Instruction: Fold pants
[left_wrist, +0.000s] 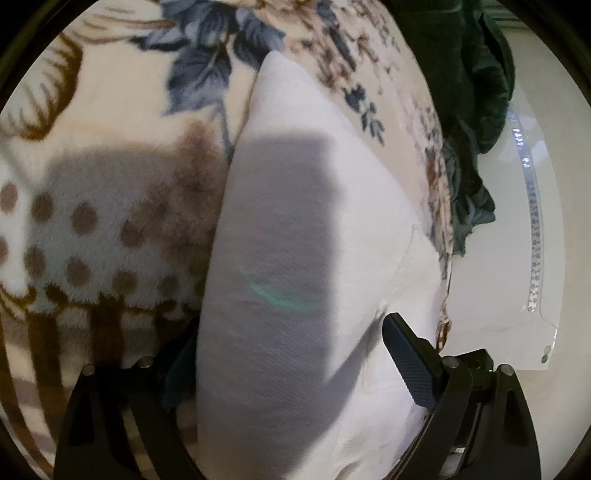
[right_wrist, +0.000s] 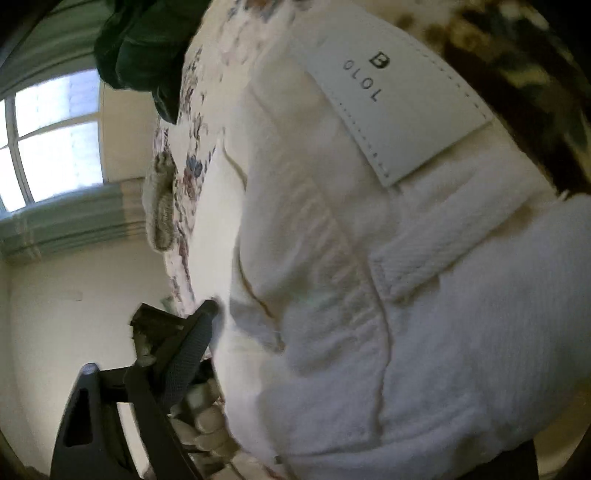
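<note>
Gripping white pants (left_wrist: 295, 229) on the blanket-covered bed (left_wrist: 92, 206), left tool (left_wrist: 288, 373) and right tool (right_wrist: 332, 332) both pinch cloth; next, carry the fold over.

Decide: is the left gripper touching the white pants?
Touching. In the left wrist view, the white pants fill the left gripper, fabric lying against its right finger.

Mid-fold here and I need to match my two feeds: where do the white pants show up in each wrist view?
Left wrist view: the white pants run up the middle, from the bottom edge to a point near the top.
Right wrist view: the pants fill the centre and right, with the waistband label at upper right.
Shared landmark: the dark green cloth on the floral blanket.
</note>
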